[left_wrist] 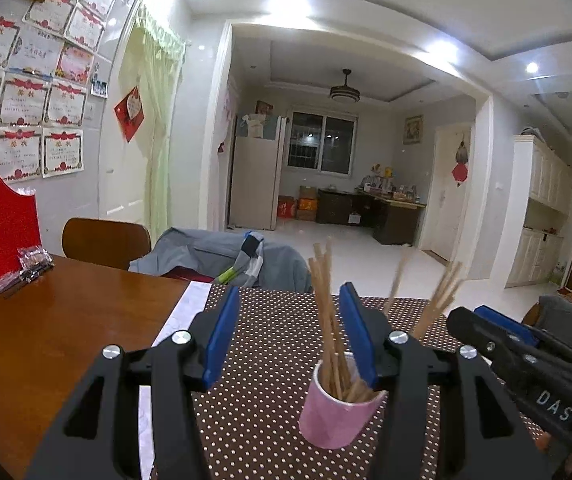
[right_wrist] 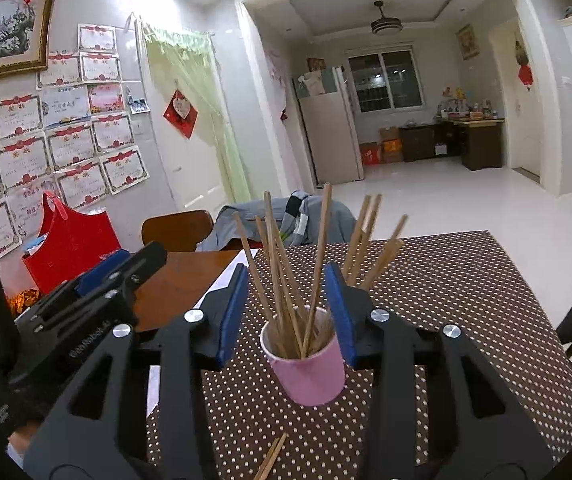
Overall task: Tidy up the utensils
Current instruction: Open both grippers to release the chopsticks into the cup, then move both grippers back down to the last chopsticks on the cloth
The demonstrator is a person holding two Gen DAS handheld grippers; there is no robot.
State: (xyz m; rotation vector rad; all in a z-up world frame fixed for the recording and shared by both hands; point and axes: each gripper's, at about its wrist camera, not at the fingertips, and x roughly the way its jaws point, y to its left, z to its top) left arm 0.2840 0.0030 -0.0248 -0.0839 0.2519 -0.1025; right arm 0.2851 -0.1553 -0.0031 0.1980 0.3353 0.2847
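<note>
Right wrist view, right gripper [right_wrist: 290, 312] spread wide, nothing held, pink paper cup [right_wrist: 308, 364] of thin wooden chopsticks [right_wrist: 318, 264] framed between blue pads, upright on brown polka-dot mat [right_wrist: 466, 300], loose pair [right_wrist: 271, 458] near edge, left gripper [left_wrist: 290, 332] likewise wide, empty.

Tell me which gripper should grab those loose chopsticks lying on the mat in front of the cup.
Right, probably. The loose chopsticks lie on the dotted mat just beneath the open right gripper, in front of the pink cup. The left gripper is also open, but its camera doesn't show them.
</note>
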